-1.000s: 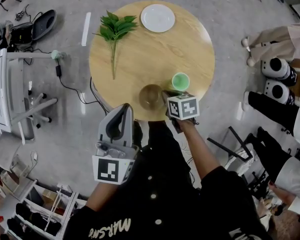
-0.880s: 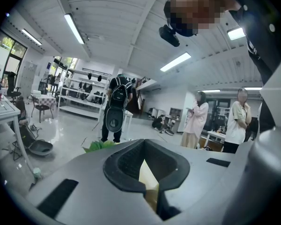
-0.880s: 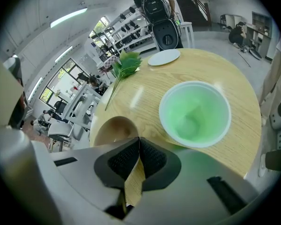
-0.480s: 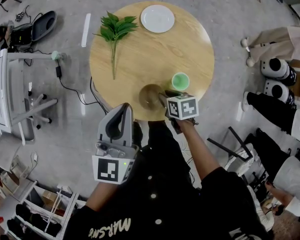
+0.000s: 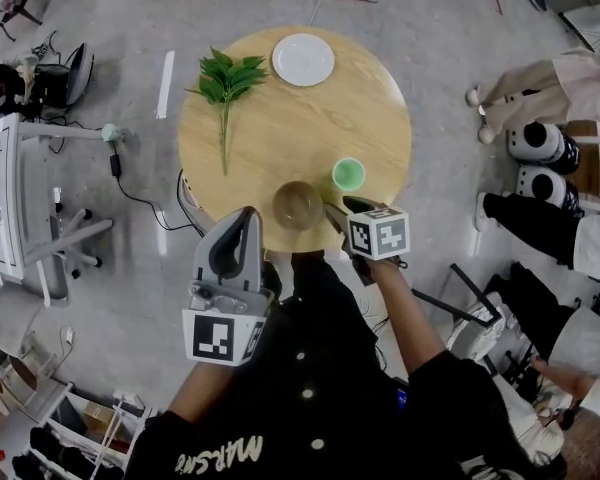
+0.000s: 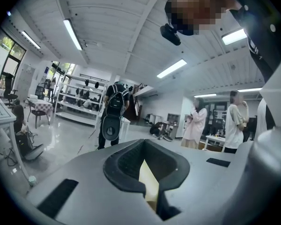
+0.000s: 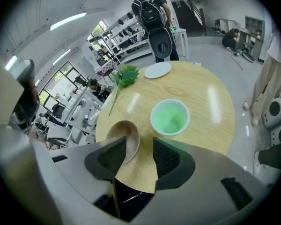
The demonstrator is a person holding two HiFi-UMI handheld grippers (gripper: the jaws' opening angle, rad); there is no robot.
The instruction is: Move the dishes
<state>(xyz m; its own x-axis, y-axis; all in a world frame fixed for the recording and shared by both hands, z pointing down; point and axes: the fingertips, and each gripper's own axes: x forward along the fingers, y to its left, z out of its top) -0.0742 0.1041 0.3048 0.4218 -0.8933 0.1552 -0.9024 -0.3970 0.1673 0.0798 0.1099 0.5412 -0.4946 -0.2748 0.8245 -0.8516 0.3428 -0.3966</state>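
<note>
Left gripper [image 6: 143, 159]: jaws together, empty.
Right gripper [image 7: 139, 146]: jaws apart, just opening, empty.
Bowl [image 5: 298, 204]: table's [image 5: 280, 138] near edge, beside right gripper.

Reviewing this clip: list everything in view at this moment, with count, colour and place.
table: one, round, light wood, centre of the head view.
plate: one, white, far edge of the table.
leafy sprig: one, green, far left part of the table.
cup: one, green, near right part of the table.
bowl: one, brown, near edge, left of the cup and apart from it.
desk: one, white, on the floor at left.
bystanders: at least two, right of the table.
left gripper: one, grey, jaws together, empty, short of the table.
right gripper: one, grey, above the near edge beside the bowl; jaws have just been opening, nothing between them.
</note>
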